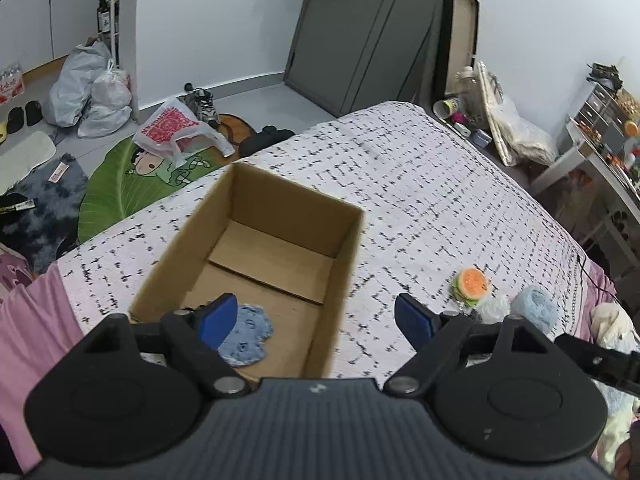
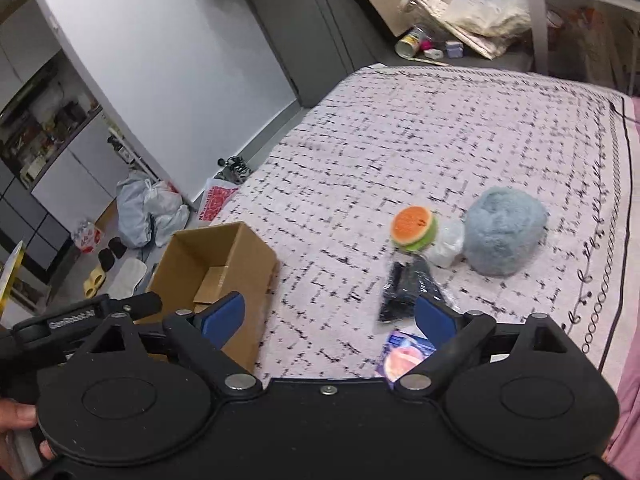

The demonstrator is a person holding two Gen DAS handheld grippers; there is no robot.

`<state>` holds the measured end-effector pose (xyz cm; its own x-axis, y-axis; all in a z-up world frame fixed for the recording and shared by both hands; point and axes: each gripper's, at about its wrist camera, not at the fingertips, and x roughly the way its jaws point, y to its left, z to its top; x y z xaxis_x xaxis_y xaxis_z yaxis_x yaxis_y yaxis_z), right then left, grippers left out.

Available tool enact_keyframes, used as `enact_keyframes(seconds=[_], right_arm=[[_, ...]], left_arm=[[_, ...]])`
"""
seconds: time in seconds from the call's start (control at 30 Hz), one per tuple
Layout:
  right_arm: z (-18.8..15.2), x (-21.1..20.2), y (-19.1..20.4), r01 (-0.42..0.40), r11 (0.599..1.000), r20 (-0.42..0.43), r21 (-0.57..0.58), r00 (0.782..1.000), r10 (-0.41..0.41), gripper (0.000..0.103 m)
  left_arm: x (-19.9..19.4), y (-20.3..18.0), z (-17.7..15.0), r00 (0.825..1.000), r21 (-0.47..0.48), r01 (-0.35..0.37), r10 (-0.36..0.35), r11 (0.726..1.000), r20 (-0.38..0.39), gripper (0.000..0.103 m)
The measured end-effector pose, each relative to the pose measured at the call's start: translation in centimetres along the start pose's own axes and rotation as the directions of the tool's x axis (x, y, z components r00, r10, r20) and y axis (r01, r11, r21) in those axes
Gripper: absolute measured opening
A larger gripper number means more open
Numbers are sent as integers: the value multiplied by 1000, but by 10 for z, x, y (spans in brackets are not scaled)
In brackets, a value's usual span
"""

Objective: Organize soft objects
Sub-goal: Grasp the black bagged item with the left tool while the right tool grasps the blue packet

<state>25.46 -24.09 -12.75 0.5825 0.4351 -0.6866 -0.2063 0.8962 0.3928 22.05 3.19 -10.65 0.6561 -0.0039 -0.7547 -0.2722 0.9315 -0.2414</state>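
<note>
An open cardboard box [image 1: 344,264] stands on the patterned bed cover [image 1: 420,184]; it also shows in the right wrist view [image 2: 224,248]. A blue knitted piece [image 1: 250,334] lies on the box floor. My left gripper [image 1: 316,316] is open and empty, over the box's near end. A plush burger [image 1: 471,283] [image 2: 414,227], a clear bag [image 2: 446,246], a fluffy blue-grey ball [image 2: 504,230] [image 1: 536,306], a black packet [image 2: 404,290] and a small colourful pack [image 2: 406,354] lie to the box's right. My right gripper [image 2: 330,316] is open and empty, just short of the black packet.
The bed drops off at the left to a floor with a green leaf rug [image 1: 120,184], plastic bags [image 1: 92,88] and shoes. A grey wardrobe [image 1: 360,28] stands behind the bed. A cluttered desk [image 1: 600,152] is at the right. A white plush [image 1: 612,324] lies near the right edge.
</note>
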Motion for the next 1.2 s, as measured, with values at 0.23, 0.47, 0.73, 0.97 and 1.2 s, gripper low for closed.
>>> enact_keyframes(seconds=[0.23,0.47,0.73,0.97,1.2], right_arm=[[-26,27,-31,30,992,-54,123,998,-23,92],[-38,54,-36,68,988,-112,140,992,-52,92],[-62,87,-19,178,982,-119,56,978,-171,90],[-72,105,-30,243,969,-163,42,959,-233,54],[-62,86,-59,236,954,-114,187,969,-217,52]], left_arm=[[8,-31,-5,1000,82,13,-12,997,-17,85],[25,-49,-12,999,126,-3,9,992,-45,85],[51,-71,-17,997,159,-13,24,987,-67,85],[76,-95,-19,995,184,-7,24,983,-93,85],[105,-125,-23,991,188,22,4,982,-136,85]])
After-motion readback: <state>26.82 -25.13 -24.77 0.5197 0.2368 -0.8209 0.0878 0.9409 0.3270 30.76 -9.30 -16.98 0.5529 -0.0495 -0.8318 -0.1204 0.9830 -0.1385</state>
